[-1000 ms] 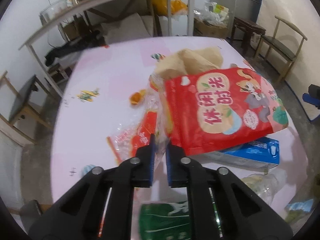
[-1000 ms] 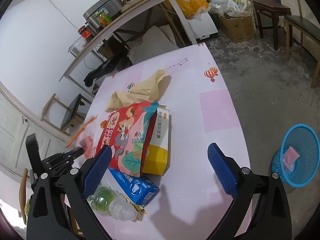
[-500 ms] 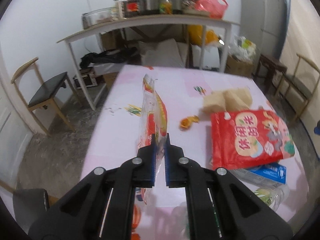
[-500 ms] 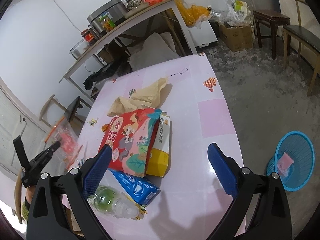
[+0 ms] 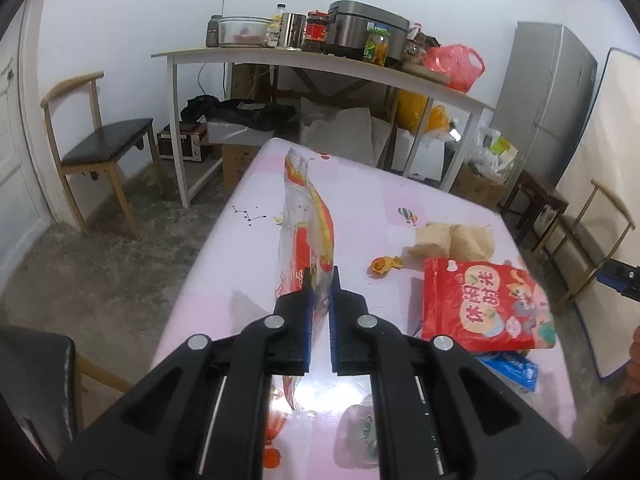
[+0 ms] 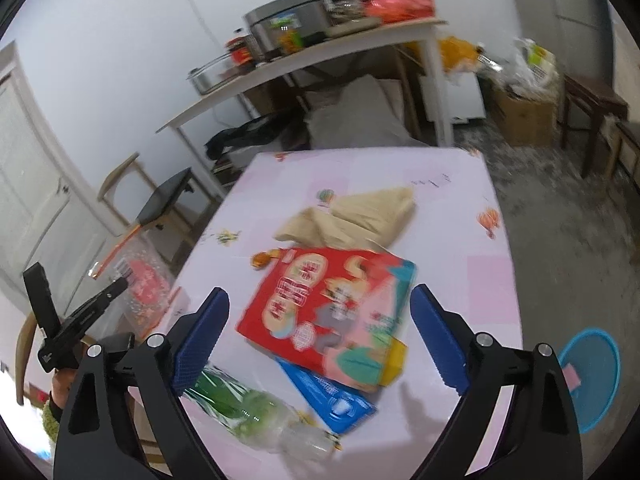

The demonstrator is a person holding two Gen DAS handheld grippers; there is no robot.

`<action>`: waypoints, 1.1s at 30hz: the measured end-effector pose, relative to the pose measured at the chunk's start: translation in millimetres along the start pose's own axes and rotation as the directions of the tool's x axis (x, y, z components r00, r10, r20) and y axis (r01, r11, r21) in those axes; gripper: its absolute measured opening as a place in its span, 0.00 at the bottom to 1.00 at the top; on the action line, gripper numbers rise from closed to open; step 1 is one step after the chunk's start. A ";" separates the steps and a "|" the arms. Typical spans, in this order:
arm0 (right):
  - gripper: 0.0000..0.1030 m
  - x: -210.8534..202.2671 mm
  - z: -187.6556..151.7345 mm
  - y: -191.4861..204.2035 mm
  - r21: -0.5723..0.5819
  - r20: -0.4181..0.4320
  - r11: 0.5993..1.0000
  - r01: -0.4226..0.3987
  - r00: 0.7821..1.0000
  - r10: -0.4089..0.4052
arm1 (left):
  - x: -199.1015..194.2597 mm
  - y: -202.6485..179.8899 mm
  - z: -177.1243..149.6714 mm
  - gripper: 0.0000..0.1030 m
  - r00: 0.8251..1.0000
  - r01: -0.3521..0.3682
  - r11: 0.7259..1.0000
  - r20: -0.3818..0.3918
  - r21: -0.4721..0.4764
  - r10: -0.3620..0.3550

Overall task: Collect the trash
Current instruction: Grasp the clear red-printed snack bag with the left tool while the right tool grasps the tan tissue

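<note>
My left gripper (image 5: 321,276) is shut on a clear plastic wrapper with red and orange print (image 5: 306,216), held edge-on above the pink table (image 5: 248,264). In the right wrist view that wrapper (image 6: 140,280) hangs off the table's left side. My right gripper (image 6: 320,308) stands open above a red snack bag (image 6: 320,308) that lies on a yellow box (image 6: 394,364) and a blue box (image 6: 336,400). Close by lie a crumpled clear bottle (image 6: 260,412), brown paper (image 6: 352,216) and an orange scrap (image 6: 264,258).
A blue waste basket (image 6: 592,376) stands on the floor right of the table. A white shelf table (image 5: 320,64) loaded with jars and a cooker runs along the back wall. Wooden chairs (image 5: 100,148) stand left and right. A fridge (image 5: 548,96) fills the far right corner.
My left gripper has lifted the wrapper off the pile and swung it left, clear of the red bag. The right gripper has risen and rolled, staying open over the red bag.
</note>
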State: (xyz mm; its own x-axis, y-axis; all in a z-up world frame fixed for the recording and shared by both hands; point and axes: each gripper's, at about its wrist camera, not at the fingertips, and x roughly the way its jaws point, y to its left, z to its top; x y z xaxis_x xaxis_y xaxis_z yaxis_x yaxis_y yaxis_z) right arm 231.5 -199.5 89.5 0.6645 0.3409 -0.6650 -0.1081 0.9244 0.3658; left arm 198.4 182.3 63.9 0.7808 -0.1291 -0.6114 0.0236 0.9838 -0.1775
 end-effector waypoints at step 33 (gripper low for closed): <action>0.94 307.1 118.7 -44.2 -0.193 -0.615 0.981 -0.011 0.781 -0.112 | 31.1 -2.5 5.5 0.05 0.995 0.087 0.995 -0.051 -0.046 -0.089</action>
State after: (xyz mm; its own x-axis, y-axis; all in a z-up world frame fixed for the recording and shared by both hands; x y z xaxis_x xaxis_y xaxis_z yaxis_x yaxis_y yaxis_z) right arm 528.1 -156.0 -53.6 0.0765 0.2676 -0.9605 -0.2561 0.9363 0.2404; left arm 226.1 176.5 49.6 0.7426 -0.2223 -0.6317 0.0625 0.9622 -0.2651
